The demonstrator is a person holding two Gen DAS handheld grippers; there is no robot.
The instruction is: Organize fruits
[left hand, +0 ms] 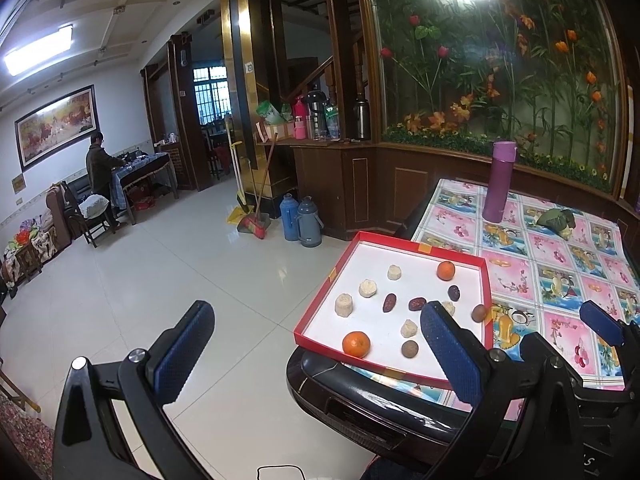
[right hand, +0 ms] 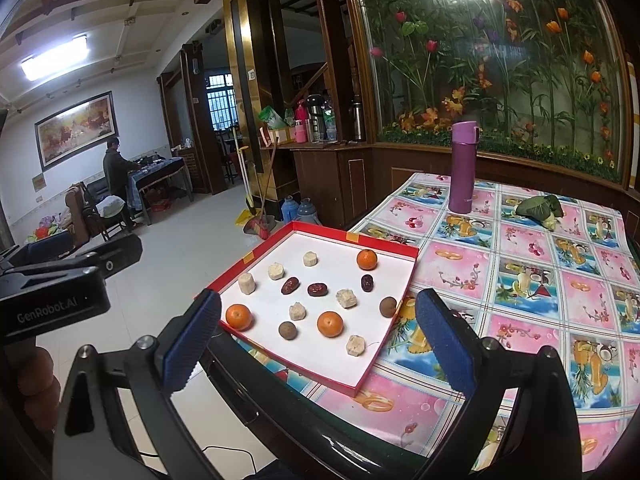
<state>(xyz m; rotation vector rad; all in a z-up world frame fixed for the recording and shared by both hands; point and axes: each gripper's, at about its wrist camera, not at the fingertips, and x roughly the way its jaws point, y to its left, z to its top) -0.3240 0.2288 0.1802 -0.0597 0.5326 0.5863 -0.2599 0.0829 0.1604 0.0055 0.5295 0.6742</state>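
**Both claws apart, fruit in the red tray**

The left claw [left hand: 316, 344] is held short of the counter's near corner, blue pads spread wide, gripping nothing. The right claw [right hand: 318, 336] is likewise spread and empty, framing the near edge of the red tray [right hand: 256, 258].

The tray sits on the counter [right hand: 532, 280], on its corner nearest the claws, with one corner overhanging the edge. The counter carries a pink and blue patterned cloth.

Tray contents, right wrist view:
- Three oranges: one at the far side [right hand: 367, 259], one at the near-left edge [right hand: 239, 316], one near the centre front [right hand: 330, 324].
- Three dark red dates in a loose row across the middle; the central one [right hand: 317, 289] lies between the other two.
- Two brown round fruits: one near the right wall [right hand: 388, 306], one at the front [right hand: 288, 330].
- Several pale, cut chunks, scattered apart.

A purple flask [right hand: 463, 168] stands upright further back on the counter, with a green leafy bundle [right hand: 538, 207] lying to its right
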